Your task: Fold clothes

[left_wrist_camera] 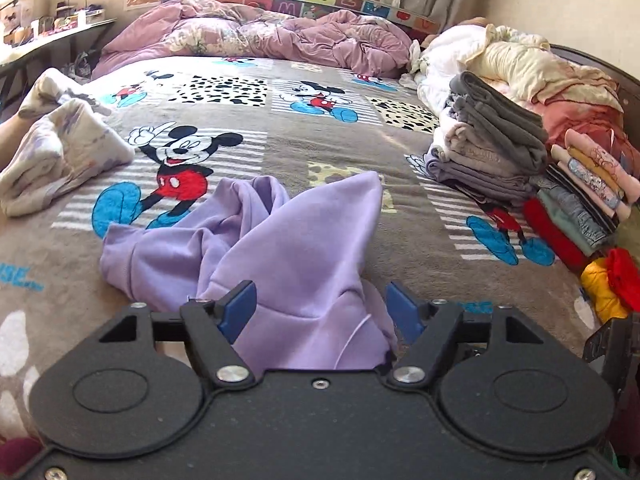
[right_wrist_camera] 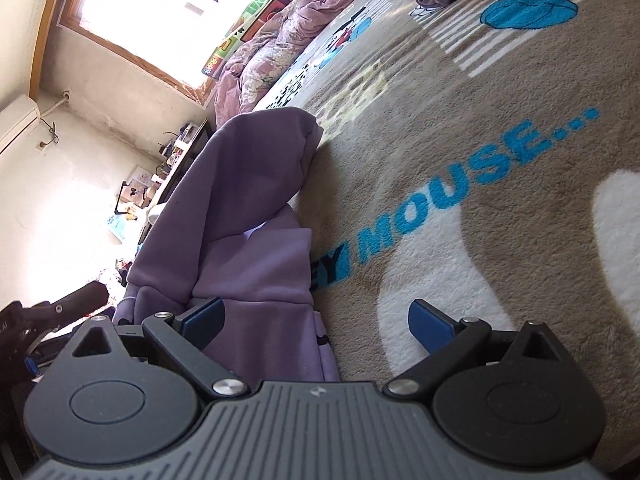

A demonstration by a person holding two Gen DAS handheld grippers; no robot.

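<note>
I count one lilac hoodie (left_wrist_camera: 280, 248) lying crumpled on the cartoon-mouse blanket (left_wrist_camera: 320, 152) that covers the bed, near its front edge, with its hood rising to a soft peak. One loose cream garment with pale purple print (left_wrist_camera: 60, 156) lies well apart from it on the left side of the blanket. On the right side I see two stacks of folded clothes: a grey stack (left_wrist_camera: 492, 144) with its top pieces tilted, and just beside it a mixed stack (left_wrist_camera: 580, 196) of pink, striped, denim and red items, with a yellow and red bundle (left_wrist_camera: 612, 284) nearer the front. Two bunched duvets sit at the head of the bed, one mauve (left_wrist_camera: 256, 36), one cream (left_wrist_camera: 516, 60). I see no bins or baskets, so nothing is held in a container. My left gripper (left_wrist_camera: 320, 308) has its jaws spread wide, and the hoodie's fabric fills the gap between the blue pads without being pinched. From the right wrist view, my right gripper (right_wrist_camera: 316, 320) is also wide open: the hoodie (right_wrist_camera: 248, 200) lies against its left pad (right_wrist_camera: 204, 316), while the right pad hovers over bare blanket (right_wrist_camera: 500, 160).
</note>
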